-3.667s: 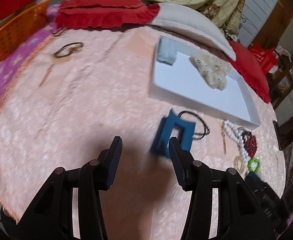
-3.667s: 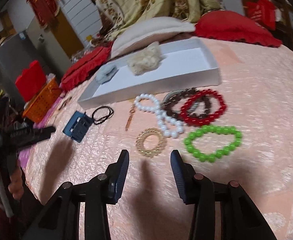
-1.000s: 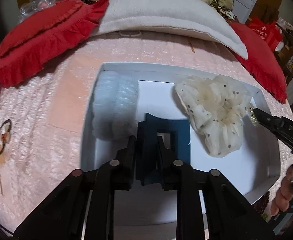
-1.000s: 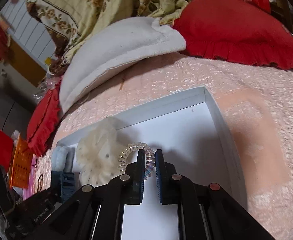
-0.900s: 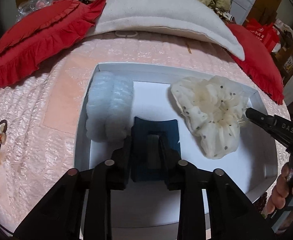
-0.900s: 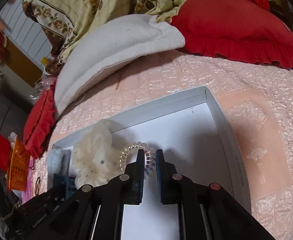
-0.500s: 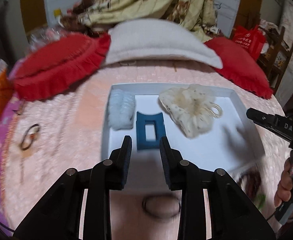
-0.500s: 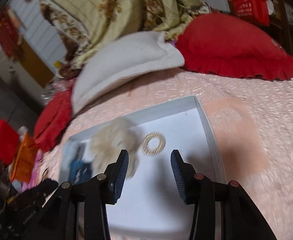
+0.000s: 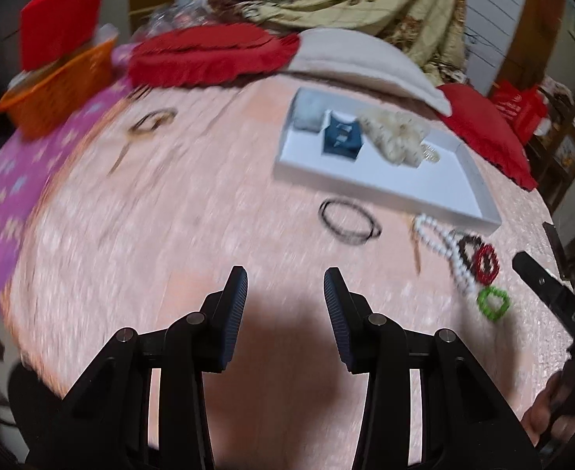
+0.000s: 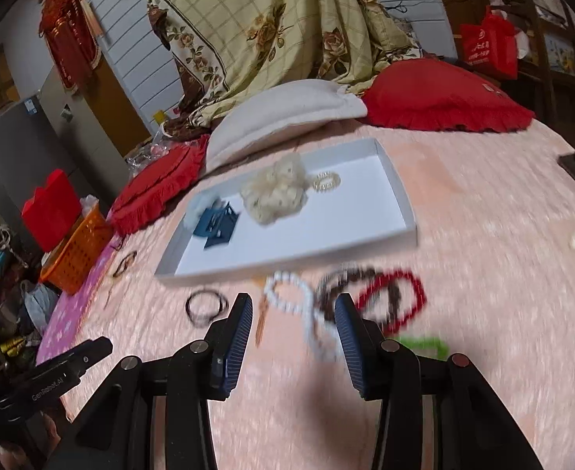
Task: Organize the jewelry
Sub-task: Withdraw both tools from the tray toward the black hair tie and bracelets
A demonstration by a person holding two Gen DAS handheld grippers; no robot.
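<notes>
Reaching next for a loose piece is the step in hand, I judge, since both tools hang empty above the pink bedspread with jaws spread apart. The left gripper faces the black hair tie, which lies just in front of the white tray; coming down square with one finger inside the loop and one outside should catch the thin cord without dragging the cloth. The right gripper hovers over the white pearl bracelet, which touches the dark bead bracelet, so pinching a free stretch of pearls would avoid lifting its neighbour.

Counted from largest down: one tray, holding four things, namely one cream scrunchie, one pale blue scrunchie, one blue claw clip and one gold coil tie. Outside it, near the front wall, lie four bracelets: the pearl one, the dark one, one red bracelet and one green bracelet. There is one black tie, and one slim pin-like piece too blurred to name.
</notes>
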